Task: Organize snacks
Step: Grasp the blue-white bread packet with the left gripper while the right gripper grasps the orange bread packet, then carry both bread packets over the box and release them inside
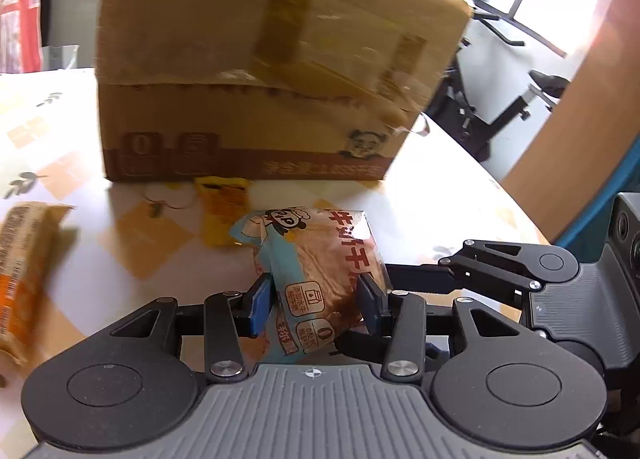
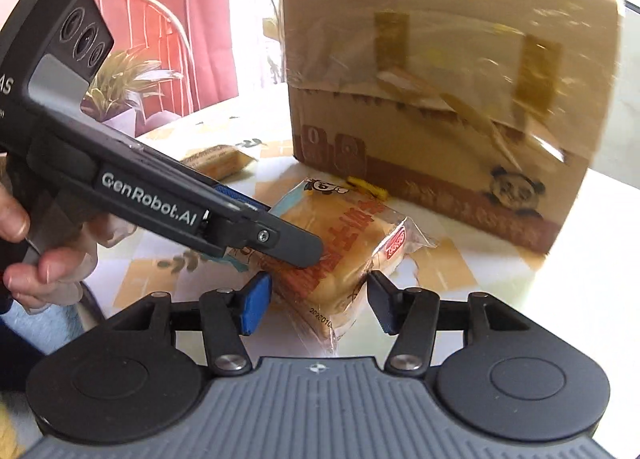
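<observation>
Pinching the bread packet point(image 1: 320, 279) in my left gripper point(image 1: 316, 299), jaws pressed on its sides to keep it off the desk point(image 1: 440, 163); my right gripper point(image 2: 316, 299) hovers spread around it, before the box point(image 1: 260, 79).

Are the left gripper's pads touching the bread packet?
Touching. The left wrist view shows the left gripper with both blue pads pressed into the bread packet.

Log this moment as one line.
left gripper: shut on bread packet | right gripper: open, straddling packet's end | cardboard box: flaps taped shut, behind | table: other snacks loose
</observation>
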`<state>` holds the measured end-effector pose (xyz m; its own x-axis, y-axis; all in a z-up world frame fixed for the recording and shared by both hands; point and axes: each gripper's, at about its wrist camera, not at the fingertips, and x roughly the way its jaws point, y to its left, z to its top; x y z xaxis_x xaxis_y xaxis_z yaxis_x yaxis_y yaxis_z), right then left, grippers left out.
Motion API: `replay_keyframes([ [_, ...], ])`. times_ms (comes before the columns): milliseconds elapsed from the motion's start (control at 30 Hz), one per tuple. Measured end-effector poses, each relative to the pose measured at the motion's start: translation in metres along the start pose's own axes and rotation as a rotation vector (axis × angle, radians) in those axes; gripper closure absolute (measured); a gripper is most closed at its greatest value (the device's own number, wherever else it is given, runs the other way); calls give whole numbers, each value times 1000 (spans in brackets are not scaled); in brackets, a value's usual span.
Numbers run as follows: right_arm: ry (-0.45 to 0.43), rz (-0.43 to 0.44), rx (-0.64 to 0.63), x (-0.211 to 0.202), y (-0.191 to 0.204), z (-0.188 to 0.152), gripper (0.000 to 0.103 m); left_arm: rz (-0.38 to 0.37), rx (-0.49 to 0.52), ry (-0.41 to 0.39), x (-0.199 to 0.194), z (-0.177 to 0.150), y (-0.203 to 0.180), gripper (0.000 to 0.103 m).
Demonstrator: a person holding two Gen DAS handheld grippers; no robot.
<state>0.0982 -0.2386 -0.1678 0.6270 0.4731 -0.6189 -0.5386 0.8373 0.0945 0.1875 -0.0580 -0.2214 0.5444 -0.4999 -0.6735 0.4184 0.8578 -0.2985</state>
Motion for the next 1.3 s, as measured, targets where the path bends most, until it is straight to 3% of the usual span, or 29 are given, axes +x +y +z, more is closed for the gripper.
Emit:
replay_keyframes([
  [600, -19, -7, 49, -2, -7, -5, 46, -24, -69, -20, 3, -9, 3, 55],
  [867, -7, 19, 127, -1, -13, -2, 46, -9, -39, -32, -2, -9, -2, 56],
  [1100, -102, -7, 79, -30, -7, 30, 46, -41, -8, -135, -43, 24, -12, 56],
  [1300, -246, -4, 61, -66, -12, 84, 46, -40, 68, -284, -93, 77, -31, 56],
])
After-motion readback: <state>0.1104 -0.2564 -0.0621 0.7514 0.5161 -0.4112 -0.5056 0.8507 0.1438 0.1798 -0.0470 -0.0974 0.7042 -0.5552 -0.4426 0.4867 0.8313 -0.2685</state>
